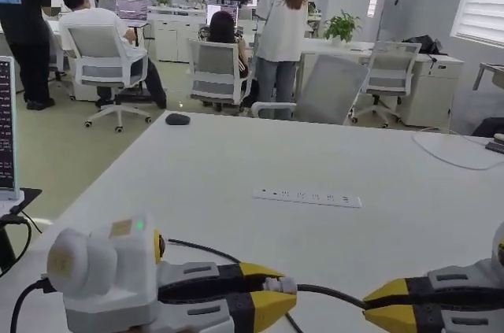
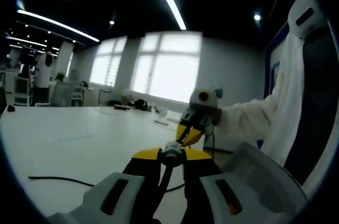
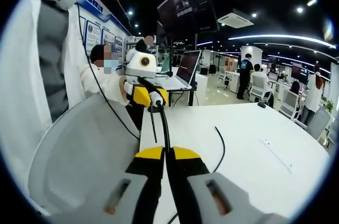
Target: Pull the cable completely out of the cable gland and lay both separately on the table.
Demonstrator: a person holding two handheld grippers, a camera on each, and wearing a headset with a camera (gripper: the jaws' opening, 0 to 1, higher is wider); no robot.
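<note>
1. Clamping describes both pairs of fingers. The left gripper (image 1: pixel 276 292) has its yellow fingertips (image 1: pixel 261 307) closed on the cable gland (image 1: pixel 282 285). The right gripper (image 1: pixel 376 302) has its jaws pressed together on the black cable (image 1: pixel 331 292), with no gap to be seen between them in the right gripper view.
2. The two grippers face each other tip to tip, near one another, joined by a short run of cable that leaves the gland's nose.
3. The gland and the gripped run of cable are held up off the table (image 1: pixel 236 160), on the person's side of the power strip (image 1: pixel 307 197) and well apart from it.
4. A further length of cable comes out behind the gland and lies in a loose curve on the table, also on the near side of the power strip. I judge the cable is threaded through, so the pull-out is the step in hand and neither piece is laid down.
5. The next move probably calls for drawing the grippers apart along the cable's line with both grips firm. The trailing length may require a fresh hold closer to the gland.
6. The gland looks small, pale and tapered, while the cable is thin and limp.
</note>
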